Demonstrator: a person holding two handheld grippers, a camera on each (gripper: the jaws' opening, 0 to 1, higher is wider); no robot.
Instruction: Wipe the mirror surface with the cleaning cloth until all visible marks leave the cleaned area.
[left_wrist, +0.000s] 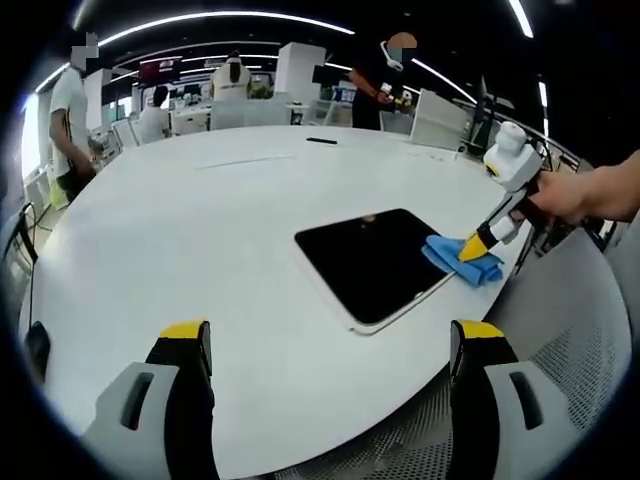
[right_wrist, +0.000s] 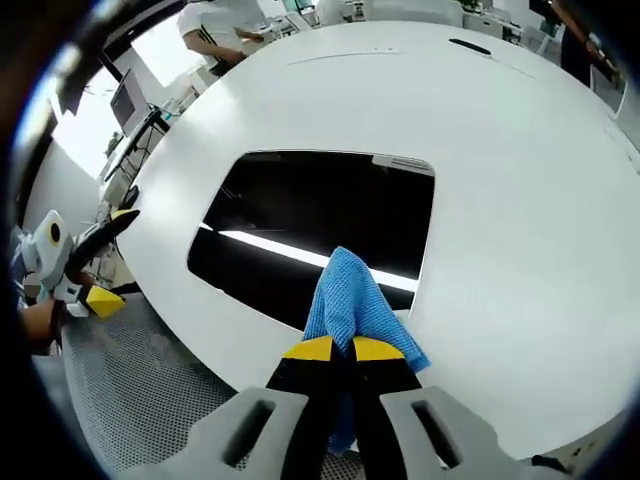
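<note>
A dark rectangular mirror (left_wrist: 372, 262) lies flat on the white round table (left_wrist: 200, 230). In the right gripper view the mirror (right_wrist: 310, 235) reflects a bright ceiling light strip. My right gripper (right_wrist: 333, 350) is shut on a blue cleaning cloth (right_wrist: 350, 305), whose free end rests on the mirror's near edge. In the left gripper view that right gripper (left_wrist: 478, 240) comes in from the right, with the cloth (left_wrist: 462, 260) at the mirror's right corner. My left gripper (left_wrist: 330, 345) is open, held off the table's near edge, with nothing between its jaws.
A black pen-like object (left_wrist: 321, 141) lies far across the table. People stand behind the table near desks and monitors. A perforated grey chair seat (left_wrist: 560, 380) sits beside the table edge. In the right gripper view my left gripper (right_wrist: 70, 262) shows at the left, off the table.
</note>
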